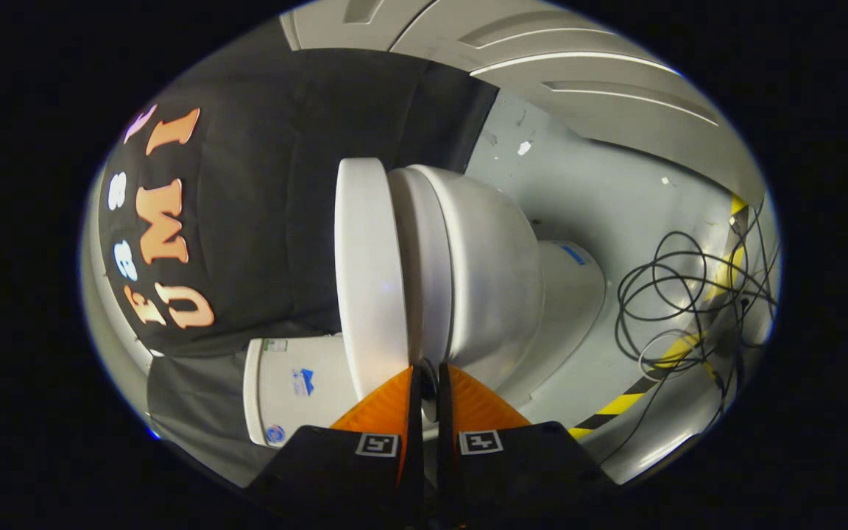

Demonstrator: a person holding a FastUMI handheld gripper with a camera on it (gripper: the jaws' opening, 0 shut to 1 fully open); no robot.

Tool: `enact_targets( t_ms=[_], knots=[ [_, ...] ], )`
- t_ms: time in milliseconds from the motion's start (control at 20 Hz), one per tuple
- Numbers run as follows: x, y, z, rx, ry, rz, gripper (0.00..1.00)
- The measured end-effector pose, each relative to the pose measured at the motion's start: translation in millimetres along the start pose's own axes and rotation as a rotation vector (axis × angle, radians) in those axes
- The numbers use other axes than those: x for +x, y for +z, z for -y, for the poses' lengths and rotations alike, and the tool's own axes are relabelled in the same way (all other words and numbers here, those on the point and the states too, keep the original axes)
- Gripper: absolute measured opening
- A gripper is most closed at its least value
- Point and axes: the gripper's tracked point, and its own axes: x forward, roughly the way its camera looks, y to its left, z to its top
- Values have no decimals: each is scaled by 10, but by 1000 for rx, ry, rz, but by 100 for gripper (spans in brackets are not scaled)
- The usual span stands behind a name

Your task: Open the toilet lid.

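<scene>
— Where's the toilet lid (366, 258) now?

— Right ahead of my gripper (428, 377), seen edge-on. The view is rolled sideways, so the lid looks like a flat slab on one side of the fingers' line and the bowl (494, 272) on the other. The seam between lid and seat runs straight up from my fingertips.

— And the fingers?

— Drawn nearly together, a thin slot left between them. They sit at the lid's front edge, but I can't tell whether anything is pinched there or whether they merely touch it.

— So which step is this?

— I judge it the start of the lift: the lid looks down on the seat. Next I'd need a sure hold at that rim, then a swing back toward the tank (288, 383), keeping off the floor cables (678, 294) beyond the bowl.
</scene>
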Motion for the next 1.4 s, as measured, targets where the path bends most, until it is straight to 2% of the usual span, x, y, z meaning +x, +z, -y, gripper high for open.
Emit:
enact_targets(
  t_ms=[100, 200, 300, 450, 800, 900, 1050, 1200, 1400],
  knots=[
    [12, -12, -8, 0, 4, 5, 9],
    [9, -6, -10, -1, -8, 19, 8],
    [5, -9, -8, 80, -16, 24, 8],
    [9, -46, -31, 226, 18, 30, 8],
    [-2, 1, -84, 121, -13, 82, 8],
    [-15, -37, -67, 32, -75, 75, 8],
    [-36, -38, -129, 33, -96, 80, 8],
    [-22, -44, -75, -58, -153, 87, 8],
    [-45, 14, -183, -94, -146, 109, 8]
  ],
)
